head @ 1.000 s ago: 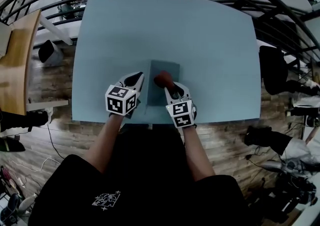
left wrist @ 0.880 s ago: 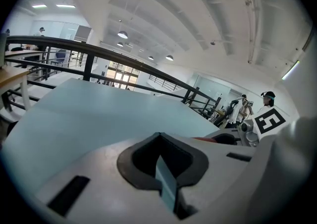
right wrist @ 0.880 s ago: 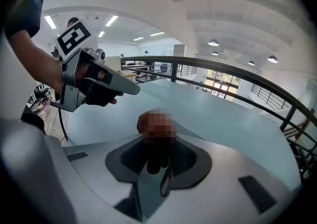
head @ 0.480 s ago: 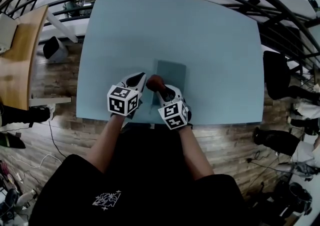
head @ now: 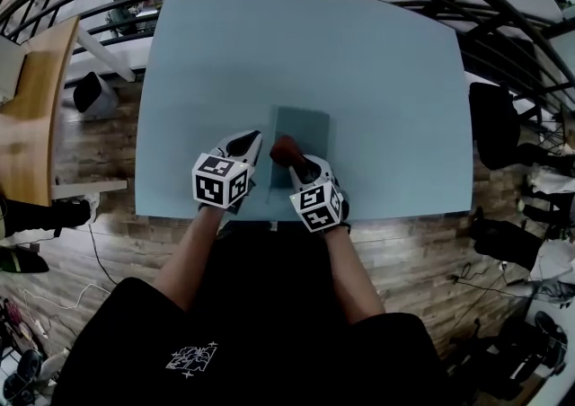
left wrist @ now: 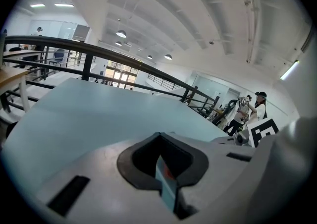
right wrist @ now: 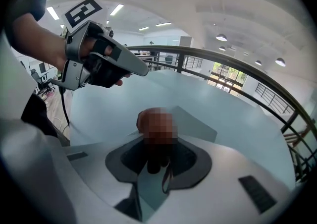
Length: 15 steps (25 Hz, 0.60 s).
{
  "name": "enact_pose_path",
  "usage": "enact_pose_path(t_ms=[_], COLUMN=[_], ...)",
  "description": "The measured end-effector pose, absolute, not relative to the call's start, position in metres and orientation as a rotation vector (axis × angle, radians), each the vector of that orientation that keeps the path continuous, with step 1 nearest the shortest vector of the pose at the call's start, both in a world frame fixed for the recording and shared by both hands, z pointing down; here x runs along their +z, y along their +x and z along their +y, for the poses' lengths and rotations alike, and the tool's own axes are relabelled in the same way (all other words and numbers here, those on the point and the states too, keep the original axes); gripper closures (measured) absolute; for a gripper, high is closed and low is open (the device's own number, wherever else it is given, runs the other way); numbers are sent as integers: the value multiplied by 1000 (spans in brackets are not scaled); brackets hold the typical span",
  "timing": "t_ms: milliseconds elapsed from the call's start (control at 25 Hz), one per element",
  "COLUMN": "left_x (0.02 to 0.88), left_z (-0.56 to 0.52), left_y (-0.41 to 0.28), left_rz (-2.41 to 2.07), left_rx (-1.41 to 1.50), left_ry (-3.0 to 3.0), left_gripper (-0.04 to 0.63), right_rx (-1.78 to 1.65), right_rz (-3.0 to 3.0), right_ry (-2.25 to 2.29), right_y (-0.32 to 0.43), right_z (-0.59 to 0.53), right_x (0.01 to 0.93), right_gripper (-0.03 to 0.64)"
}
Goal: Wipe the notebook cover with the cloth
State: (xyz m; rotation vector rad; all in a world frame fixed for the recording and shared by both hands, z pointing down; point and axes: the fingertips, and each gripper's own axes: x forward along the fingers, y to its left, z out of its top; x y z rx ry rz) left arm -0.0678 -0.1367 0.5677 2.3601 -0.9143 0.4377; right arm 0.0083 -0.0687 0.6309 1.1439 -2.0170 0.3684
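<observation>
A grey-teal notebook lies flat on the pale blue table, close to its near edge. My right gripper is shut on a red-brown cloth, which rests on the left part of the cover. In the right gripper view the cloth bulges out past my right gripper, with the notebook behind it. My left gripper stands just left of the notebook's left edge, jaws together. It also shows in the right gripper view as my left gripper. My left gripper shows only a thin slit between its jaws.
The table's near edge runs just under both grippers. A black railing curves round the back and right. A wooden desk stands at the left, over a plank floor. A person stands far off.
The right gripper slid the cloth left across the cover to its left edge, then a little back to the right. The left gripper stayed beside the notebook.
</observation>
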Motion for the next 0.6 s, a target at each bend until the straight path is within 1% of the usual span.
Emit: enact_pose_path(t_ms=[600], left_x=[573], left_z=[-132], left_y=[-27], left_rz=[-799], left_rx=[474], left_ry=[2403], left_gripper=[603], right_rx=[460], right_rz=[-1920], right_ry=[1292], right_y=[68], right_z=[-50], right_x=[635], right_gripper=[514])
